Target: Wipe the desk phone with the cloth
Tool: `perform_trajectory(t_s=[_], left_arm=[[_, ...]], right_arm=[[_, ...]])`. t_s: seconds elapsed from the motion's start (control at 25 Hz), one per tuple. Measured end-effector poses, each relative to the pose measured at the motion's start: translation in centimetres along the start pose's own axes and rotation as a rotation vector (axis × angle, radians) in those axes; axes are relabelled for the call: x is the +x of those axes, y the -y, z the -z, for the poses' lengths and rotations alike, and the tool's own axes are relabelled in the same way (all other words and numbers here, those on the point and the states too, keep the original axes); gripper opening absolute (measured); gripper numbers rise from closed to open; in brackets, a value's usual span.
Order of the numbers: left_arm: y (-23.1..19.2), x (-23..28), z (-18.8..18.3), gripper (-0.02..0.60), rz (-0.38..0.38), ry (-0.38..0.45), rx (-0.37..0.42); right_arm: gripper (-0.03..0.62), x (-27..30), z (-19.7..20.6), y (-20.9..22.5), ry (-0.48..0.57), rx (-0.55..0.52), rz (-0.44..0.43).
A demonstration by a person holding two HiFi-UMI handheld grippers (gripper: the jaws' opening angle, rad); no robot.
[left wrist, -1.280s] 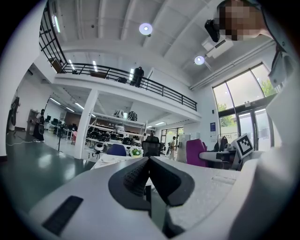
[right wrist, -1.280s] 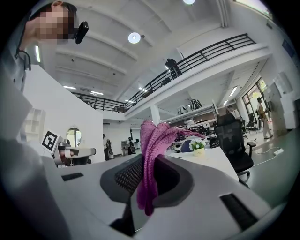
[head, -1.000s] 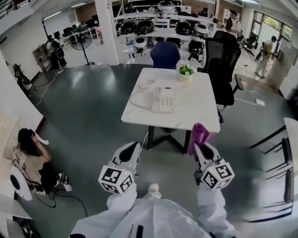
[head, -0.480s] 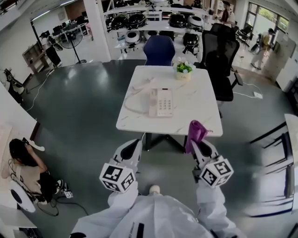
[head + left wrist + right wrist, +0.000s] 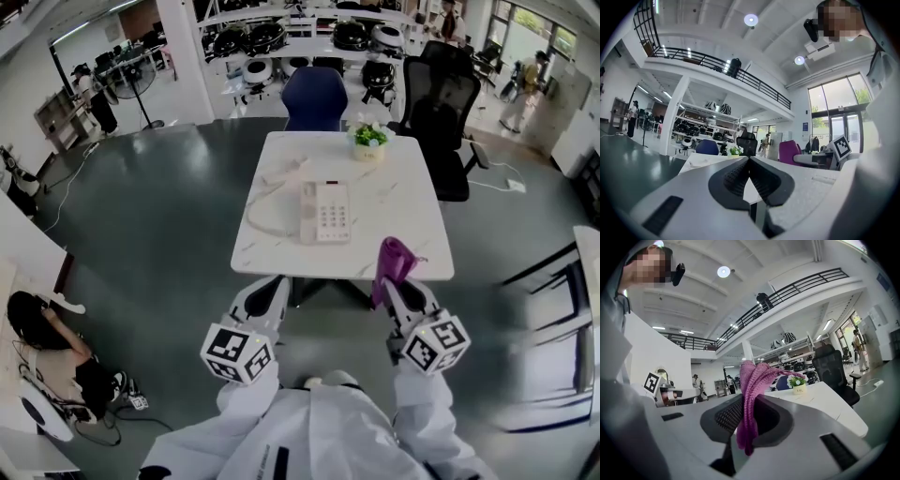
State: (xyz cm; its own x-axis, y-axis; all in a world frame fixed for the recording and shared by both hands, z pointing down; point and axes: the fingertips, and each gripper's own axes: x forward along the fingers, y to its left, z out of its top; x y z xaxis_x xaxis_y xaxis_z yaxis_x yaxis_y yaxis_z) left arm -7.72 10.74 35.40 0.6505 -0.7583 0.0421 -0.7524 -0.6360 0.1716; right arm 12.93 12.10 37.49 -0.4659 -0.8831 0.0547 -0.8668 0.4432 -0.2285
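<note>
Right tongs (image 5: 748,401) clamp a crumpled magenta knitted cloth (image 5: 754,376); left tongs (image 5: 749,159) together, empty. Cream push-button desk phone (image 5: 325,212) at twelve o'clock on white marbled table (image 5: 398,220).

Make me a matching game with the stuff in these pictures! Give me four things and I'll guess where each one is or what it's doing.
Things:
1. cloth
2. desk phone
3. plant pot
4. left gripper

Places or states:
A. at the far edge of the table
B. shut, with nothing in it
C. pinched in the right gripper
D. lying flat in the middle of the table

Pairs: 1-C, 2-D, 3-A, 4-B
</note>
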Motion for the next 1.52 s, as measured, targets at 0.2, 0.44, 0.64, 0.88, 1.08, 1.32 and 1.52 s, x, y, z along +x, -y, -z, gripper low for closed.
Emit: perform_trajectory(t_s=[0.2,0.44,0.64,0.88,1.08,1.32,1.52], left_arm=[[-0.9,1.4,0.6,-0.003,0.016,-0.019,-0.018],[-2.4,3.3,1.0,-0.003,0.015,-0.034,-0.037],[-4.2,6.2,1.3,-0.002,-0.005,-0.045,-0.044],[-6.8,10.3,1.4,-0.003,-0.033,-0.059,-0.067],[-8.5,13.3,1.8,-0.003,-0.055,-0.074,-0.086],[-10.2,16.1,2.5,-0.003,-0.086,-0.099,-0.107],[-12.0,17.6,3.5,-0.002,-0.127,-0.119,-0.132]], right_arm=[[0.037,1.2,0.1,0.6,-0.011,0.004,0.013],[0.037,3.1,-0.3,2.5,-0.022,0.007,0.034],[0.037,5.9,-0.5,5.2,-0.032,0.025,0.03],[0.037,10.4,-0.7,8.2,-0.055,0.032,-0.001],[0.037,13.4,-1.0,10.4,-0.074,0.048,-0.023],[0.037,16.6,-0.8,13.2,-0.091,0.071,-0.034],[0.037,19.0,-0.6,15.0,-0.111,0.077,-0.049]])
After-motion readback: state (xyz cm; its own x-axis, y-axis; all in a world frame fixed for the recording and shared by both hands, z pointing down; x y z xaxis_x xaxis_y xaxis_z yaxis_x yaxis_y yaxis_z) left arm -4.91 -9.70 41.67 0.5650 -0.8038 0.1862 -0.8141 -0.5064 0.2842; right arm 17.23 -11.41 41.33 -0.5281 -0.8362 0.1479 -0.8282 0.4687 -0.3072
